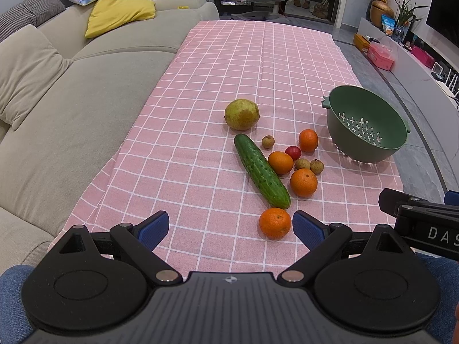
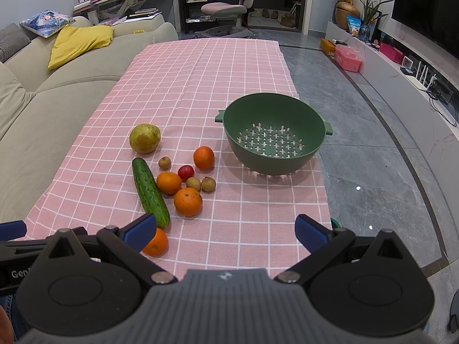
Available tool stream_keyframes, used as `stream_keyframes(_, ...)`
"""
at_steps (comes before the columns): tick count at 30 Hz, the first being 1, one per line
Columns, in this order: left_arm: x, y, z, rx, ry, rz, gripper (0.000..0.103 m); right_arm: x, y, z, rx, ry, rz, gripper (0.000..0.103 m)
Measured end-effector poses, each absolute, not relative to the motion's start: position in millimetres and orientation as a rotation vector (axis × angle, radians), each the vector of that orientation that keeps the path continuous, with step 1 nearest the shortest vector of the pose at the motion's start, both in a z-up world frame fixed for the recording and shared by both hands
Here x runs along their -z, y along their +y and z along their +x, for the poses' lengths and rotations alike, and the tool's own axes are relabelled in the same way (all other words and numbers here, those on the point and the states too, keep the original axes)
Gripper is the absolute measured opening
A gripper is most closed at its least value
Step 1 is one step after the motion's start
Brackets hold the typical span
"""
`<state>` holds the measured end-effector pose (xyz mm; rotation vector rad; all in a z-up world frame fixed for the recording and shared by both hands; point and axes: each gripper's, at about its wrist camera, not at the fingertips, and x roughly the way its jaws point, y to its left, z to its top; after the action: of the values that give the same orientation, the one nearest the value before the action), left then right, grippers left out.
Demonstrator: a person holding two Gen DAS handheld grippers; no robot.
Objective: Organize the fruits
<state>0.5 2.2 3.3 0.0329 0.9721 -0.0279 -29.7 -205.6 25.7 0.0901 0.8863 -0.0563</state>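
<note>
On the pink checked cloth (image 1: 200,114) lie a pear (image 1: 241,114), a cucumber (image 1: 261,171), several oranges, a red tomato (image 1: 293,152) and three small brown longans. The nearest orange (image 1: 274,223) lies just left of my left gripper's right finger. My left gripper (image 1: 231,226) is open and empty above the near cloth edge. A green colander (image 2: 274,134) stands empty at the right. My right gripper (image 2: 226,230) is open and empty, its left finger partly covering the nearest orange (image 2: 157,245). The pear (image 2: 144,138) and cucumber (image 2: 149,192) show in the right wrist view too.
A beige sofa (image 1: 71,109) with a yellow cushion (image 1: 119,14) runs along the table's left side. Grey tiled floor (image 2: 373,157) and a low white shelf with boxes lie to the right. A pink chair (image 2: 223,8) stands beyond the far end.
</note>
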Motion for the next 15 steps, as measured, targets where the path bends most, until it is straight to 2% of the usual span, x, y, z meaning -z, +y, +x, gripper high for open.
stream_keyframes(15, -3.8, 1.8, 1.1, 0.028, 0.973, 0.029, 0.103, -26.9, -205.7, -28.7, 0.061, 0.889, 0.082, 0.099)
